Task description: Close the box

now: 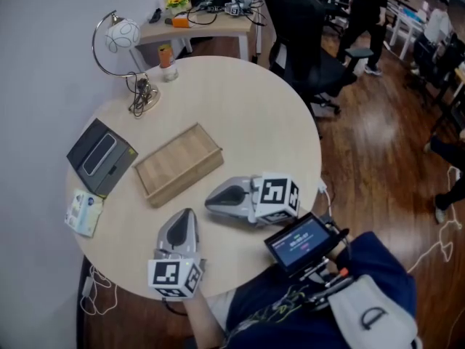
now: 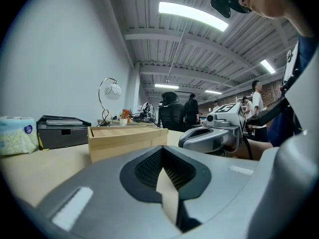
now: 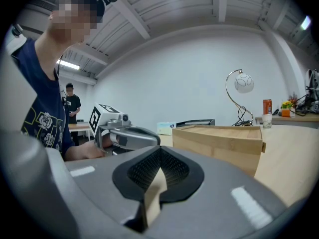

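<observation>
A flat wooden box [image 1: 178,163] lies in the middle of the round table [image 1: 276,122], its top a level wooden panel inside a low rim. My left gripper [image 1: 187,214] rests on the table just in front of the box, shut and holding nothing. My right gripper [image 1: 210,201] lies to the box's right, pointing left, also shut and holding nothing. In the left gripper view the left gripper [image 2: 162,148] faces the box [image 2: 127,141] with the right gripper [image 2: 209,137] beside it. In the right gripper view the right gripper [image 3: 160,149] sees the box [image 3: 219,141] and the left gripper [image 3: 127,135].
A black device [image 1: 102,155] and a tissue packet [image 1: 83,213] lie at the table's left. A curved lamp [image 1: 120,38], a can [image 1: 166,55] and a cup [image 1: 171,73] stand at the far side. An office chair [image 1: 305,42] stands beyond the table. A small screen [image 1: 299,242] hangs at the person's chest.
</observation>
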The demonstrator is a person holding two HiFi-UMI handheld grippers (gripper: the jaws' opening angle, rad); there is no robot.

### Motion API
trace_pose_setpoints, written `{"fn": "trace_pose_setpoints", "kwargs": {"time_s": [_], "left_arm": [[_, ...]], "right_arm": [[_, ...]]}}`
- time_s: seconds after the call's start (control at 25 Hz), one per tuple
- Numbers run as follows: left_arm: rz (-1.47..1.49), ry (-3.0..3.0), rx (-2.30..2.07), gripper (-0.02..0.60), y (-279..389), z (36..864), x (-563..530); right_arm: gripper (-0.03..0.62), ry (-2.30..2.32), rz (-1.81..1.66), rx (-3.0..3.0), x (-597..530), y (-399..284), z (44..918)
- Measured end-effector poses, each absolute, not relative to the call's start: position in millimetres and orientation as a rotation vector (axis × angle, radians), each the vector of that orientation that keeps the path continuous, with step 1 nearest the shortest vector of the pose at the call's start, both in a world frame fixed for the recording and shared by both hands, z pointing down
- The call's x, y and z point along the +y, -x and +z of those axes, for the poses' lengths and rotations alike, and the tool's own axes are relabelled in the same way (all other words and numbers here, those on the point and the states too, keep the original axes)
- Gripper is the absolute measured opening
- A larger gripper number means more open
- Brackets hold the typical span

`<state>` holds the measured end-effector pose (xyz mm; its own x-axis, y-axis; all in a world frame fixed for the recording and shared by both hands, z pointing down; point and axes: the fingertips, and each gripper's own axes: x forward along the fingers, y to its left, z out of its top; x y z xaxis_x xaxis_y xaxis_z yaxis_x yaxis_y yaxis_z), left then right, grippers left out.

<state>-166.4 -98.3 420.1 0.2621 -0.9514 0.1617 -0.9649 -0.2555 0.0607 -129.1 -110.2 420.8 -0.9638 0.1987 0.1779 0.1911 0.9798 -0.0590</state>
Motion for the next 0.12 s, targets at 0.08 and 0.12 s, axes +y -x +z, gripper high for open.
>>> {"fn": "trace_pose_setpoints", "kwargs": {"time_s": [0.08, 0.12], "left_arm": [[0.128, -2.374, -1.815, 0.002, 166.0, 420.1, -98.8], [0.122, -2.373, -1.813, 0.002, 165.8, 420.1, -99.1]], "right_arm": [[-0.005, 0.307, 0.059, -2.944, -110.2, 128.9, 422.8], [-0.005, 0.313, 0.058, -2.945, -110.3, 128.8, 423.6]]}}
